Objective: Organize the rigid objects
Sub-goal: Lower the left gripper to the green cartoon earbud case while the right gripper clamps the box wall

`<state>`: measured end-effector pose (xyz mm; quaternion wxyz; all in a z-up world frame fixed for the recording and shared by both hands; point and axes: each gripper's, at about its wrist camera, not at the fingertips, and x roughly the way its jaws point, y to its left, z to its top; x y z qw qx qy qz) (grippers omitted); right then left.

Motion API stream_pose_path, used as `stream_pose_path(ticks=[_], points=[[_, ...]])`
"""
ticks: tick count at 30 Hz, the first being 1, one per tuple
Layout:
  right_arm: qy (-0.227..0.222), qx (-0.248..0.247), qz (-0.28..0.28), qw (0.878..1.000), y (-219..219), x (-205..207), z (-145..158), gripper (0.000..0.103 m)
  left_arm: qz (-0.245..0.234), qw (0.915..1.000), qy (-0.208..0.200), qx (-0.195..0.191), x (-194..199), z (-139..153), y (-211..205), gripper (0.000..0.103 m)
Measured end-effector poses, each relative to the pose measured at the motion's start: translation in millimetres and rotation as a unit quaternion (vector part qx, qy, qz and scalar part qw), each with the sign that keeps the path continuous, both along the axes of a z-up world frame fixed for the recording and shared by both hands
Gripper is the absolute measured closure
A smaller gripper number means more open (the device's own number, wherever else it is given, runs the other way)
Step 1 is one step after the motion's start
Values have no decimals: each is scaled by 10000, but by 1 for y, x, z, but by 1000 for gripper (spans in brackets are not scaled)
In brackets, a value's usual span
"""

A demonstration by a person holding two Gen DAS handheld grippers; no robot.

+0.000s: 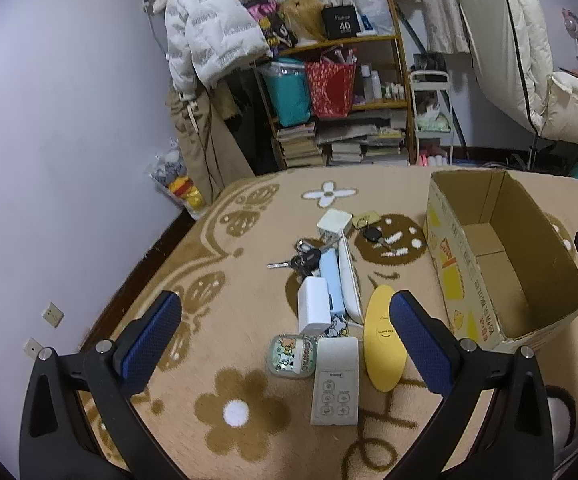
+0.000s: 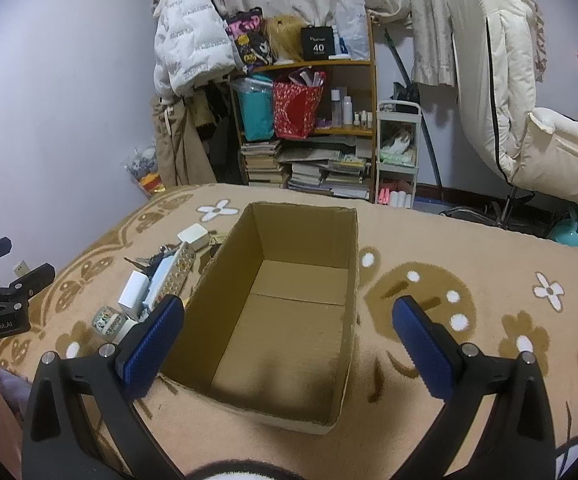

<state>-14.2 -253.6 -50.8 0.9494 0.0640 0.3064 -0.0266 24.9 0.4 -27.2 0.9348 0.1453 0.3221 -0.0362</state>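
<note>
A pile of small rigid items lies on the patterned blanket: a grey remote [image 1: 335,380], a yellow oval piece [image 1: 383,340], a white charger [image 1: 313,310], a light-blue power bank [image 1: 331,280], a decorated earbud case [image 1: 291,356], keys [image 1: 301,258], a car key [image 1: 373,236] and a white cube [image 1: 335,222]. My left gripper [image 1: 285,320] hovers open above the near end of the pile, holding nothing. An empty cardboard box [image 1: 501,256] stands right of the pile. My right gripper [image 2: 289,328] hangs open over the box [image 2: 289,312], empty. The left gripper [image 2: 1,280] shows at the left edge.
The beige flower-pattern blanket [image 2: 489,280] covers the surface. Behind it stand a cluttered bookshelf [image 1: 341,96], hanging coats, a white cart [image 2: 397,152] and a white padded chair [image 2: 529,120]. A purple wall runs along the left.
</note>
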Motion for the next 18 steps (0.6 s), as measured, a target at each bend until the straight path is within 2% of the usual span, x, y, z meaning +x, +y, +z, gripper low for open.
stream_pose_path(ticks=[7,12,18], points=[[95,-14,-55,9999,-4,9,-3,0,161,9978,625,-142,26,-22,-1,0],[285,224,-57,9993,-14,25,-10,0,373,9937,1003,-325,48,-35,2,0],[616,438,-21,9971,-20,49,-25,0,594,9898,1276,-204,71,-51,8,0]])
